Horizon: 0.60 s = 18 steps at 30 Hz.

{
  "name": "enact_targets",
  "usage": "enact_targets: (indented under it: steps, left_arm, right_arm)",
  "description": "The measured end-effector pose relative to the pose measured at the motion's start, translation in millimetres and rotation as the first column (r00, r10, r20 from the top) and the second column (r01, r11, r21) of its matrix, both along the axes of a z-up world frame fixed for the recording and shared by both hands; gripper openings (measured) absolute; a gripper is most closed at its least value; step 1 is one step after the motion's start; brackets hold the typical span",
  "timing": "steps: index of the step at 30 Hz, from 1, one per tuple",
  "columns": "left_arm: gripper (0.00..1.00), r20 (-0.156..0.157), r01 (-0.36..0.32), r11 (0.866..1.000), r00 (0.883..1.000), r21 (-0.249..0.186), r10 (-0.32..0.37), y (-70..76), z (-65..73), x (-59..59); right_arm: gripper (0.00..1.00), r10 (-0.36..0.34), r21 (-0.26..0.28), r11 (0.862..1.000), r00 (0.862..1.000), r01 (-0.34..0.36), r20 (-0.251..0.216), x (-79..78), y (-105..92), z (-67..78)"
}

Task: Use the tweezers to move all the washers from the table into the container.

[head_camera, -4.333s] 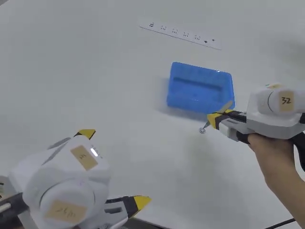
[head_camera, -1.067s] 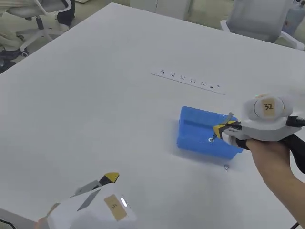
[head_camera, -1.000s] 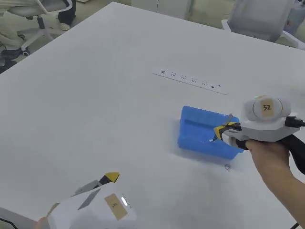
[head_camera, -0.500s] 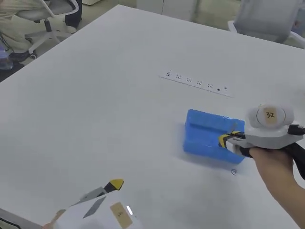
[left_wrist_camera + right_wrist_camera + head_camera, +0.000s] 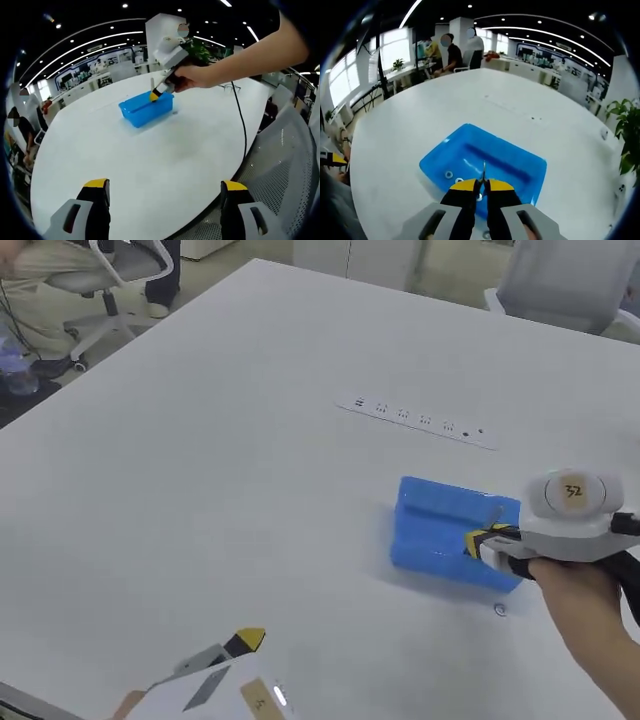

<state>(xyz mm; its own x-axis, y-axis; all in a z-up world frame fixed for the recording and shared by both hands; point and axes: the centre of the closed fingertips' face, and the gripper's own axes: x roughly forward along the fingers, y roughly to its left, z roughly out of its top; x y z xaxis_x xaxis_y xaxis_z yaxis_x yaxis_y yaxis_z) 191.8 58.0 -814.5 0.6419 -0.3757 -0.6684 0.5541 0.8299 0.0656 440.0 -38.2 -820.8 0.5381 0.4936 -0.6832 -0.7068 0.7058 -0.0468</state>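
A blue container [image 5: 440, 525] stands on the white table, and the right gripper [image 5: 480, 540] hovers over its near right corner. In the right gripper view the right gripper [image 5: 481, 186] is shut on thin metal tweezers [image 5: 483, 171] that point down into the container [image 5: 515, 160]. Two washers [image 5: 449, 174] lie on its floor at the left, a third [image 5: 479, 197] just under the jaws. One washer [image 5: 500, 610] lies on the table beside the container. My left gripper [image 5: 164, 187] is open with nothing between its fingers, low at the near table edge [image 5: 245, 645].
A white power strip [image 5: 415, 420] lies beyond the container. Office chairs [image 5: 560, 280] stand past the far table edge. A black cable [image 5: 242, 125] trails from the right gripper across the table. People sit at desks [image 5: 452, 52] in the background.
The right gripper has carried the tweezers from the table in front of the container to over its inside. The head camera has shifted; the left gripper stays low and open.
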Motion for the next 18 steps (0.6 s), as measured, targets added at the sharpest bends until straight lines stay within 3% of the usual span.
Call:
enact_targets:
  steps: [12,18]
  left_arm:
    - [0.94,0.01,0.005,1.0,1.0,-0.006,-0.005,-1.1,2.6,-0.2]
    - [0.94,0.016,0.007,1.0,1.0,0.002,-0.007,-0.9,3.0,-0.3]
  right_arm:
    - [0.03,-0.06,0.098,0.994,0.993,0.049,0.106,-11.8,-18.8,56.0]
    - [0.03,-0.091,0.136,0.988,0.988,0.074,0.127,-17.7,-29.2,73.3]
